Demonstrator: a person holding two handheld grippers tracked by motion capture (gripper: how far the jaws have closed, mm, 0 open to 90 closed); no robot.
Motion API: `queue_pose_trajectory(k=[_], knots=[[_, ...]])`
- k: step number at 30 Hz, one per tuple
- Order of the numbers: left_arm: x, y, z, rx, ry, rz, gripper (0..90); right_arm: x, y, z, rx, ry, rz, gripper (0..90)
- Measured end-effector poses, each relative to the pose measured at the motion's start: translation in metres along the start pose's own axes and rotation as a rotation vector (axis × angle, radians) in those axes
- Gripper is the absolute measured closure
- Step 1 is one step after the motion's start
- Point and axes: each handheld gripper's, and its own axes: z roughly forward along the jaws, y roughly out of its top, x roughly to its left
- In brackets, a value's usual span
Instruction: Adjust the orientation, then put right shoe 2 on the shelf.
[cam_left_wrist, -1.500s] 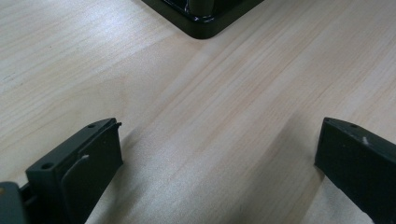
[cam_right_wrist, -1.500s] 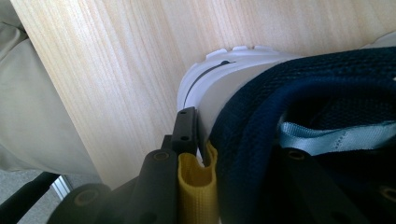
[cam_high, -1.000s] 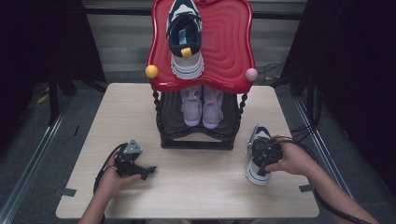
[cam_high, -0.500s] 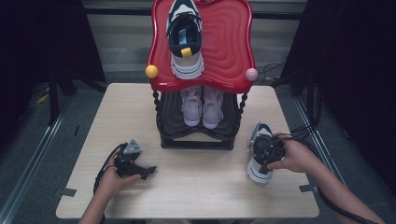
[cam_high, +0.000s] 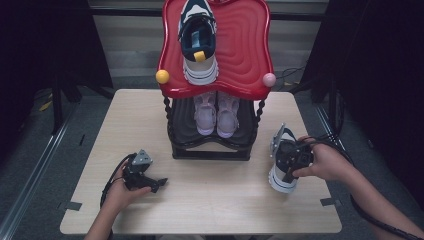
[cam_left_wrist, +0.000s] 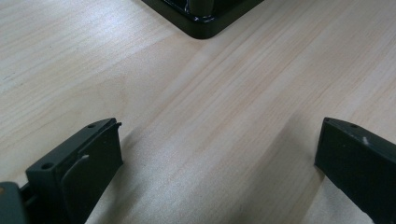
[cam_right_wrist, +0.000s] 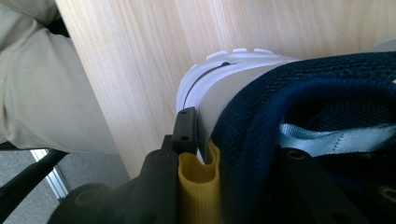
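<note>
Gripping the heel of a navy and white sneaker (cam_high: 283, 167), the right gripper (cam_high: 292, 161) sits at the right side of the wooden table (cam_high: 220, 200), just right of the black base of the shoe rack (cam_high: 210, 152). In the right gripper view its jaws are clamped on the sneaker's heel collar (cam_right_wrist: 243, 154), with the yellow pull tab (cam_right_wrist: 198, 186) pressed against one jaw and the white sole (cam_right_wrist: 210, 79) resting on the table. The sneaker points away from the person, toe toward the far edge.

The left gripper (cam_high: 150, 182) rests low on the table at the left front, held in the person's left hand (cam_high: 120, 192); its jaws stand wide apart with nothing but bare wood between them (the left gripper view shows this plainly), and a corner of the rack's base (cam_left_wrist: 203, 18) lies beyond.

On the rack's red top tray (cam_high: 245, 55) stands a matching sneaker (cam_high: 199, 42), heel toward the person. A pair of pale lilac shoes (cam_high: 217, 112) sits on the lower shelf.
</note>
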Motion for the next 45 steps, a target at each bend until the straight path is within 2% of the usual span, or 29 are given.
queue_pose_trajectory(k=[3,6,8,14,16,17,19,27,34,40,42,45], knots=[[0.000,0.000,0.000,-0.001,-0.002,-0.002,0.0,0.000,-0.001,-0.009,0.010,0.002,-0.012,70.2],[0.000,0.000,0.000,0.000,0.000,0.000,0.0,0.001,-0.001,-0.021,0.026,0.005,0.007,70.2],[0.000,0.000,0.000,0.000,0.000,0.000,0.0,0.000,-0.001,-0.029,0.011,0.001,-0.016,70.2],[0.000,0.000,0.000,0.002,-0.002,0.000,0.0,0.001,-0.003,-0.058,-0.010,0.000,-0.004,70.2],[0.000,0.000,0.000,0.002,-0.004,-0.002,0.0,0.002,-0.002,-0.067,-0.009,-0.016,-0.010,70.2],[0.000,0.000,0.000,0.003,-0.002,0.000,0.0,0.003,-0.002,-0.073,-0.006,-0.018,0.007,70.2],[0.000,0.000,0.000,0.003,-0.002,0.001,0.0,0.002,-0.003,-0.081,-0.013,-0.021,-0.011,70.2],[0.000,0.000,0.000,0.003,-0.002,0.001,0.0,0.005,-0.003,-0.116,-0.032,-0.037,-0.004,70.2],[0.001,0.000,-0.001,0.008,-0.003,0.007,0.0,0.010,0.001,-0.152,-0.032,-0.067,-0.020,70.2],[0.000,0.000,0.000,0.007,-0.005,0.005,0.0,0.015,0.006,-0.181,-0.051,-0.088,-0.039,70.2],[0.000,0.000,0.000,0.007,-0.004,0.006,0.0,0.016,0.007,-0.191,-0.064,-0.088,-0.024,70.2],[0.000,0.000,0.000,0.004,0.000,0.006,0.0,0.017,0.009,-0.207,-0.067,-0.121,-0.026,70.2]])
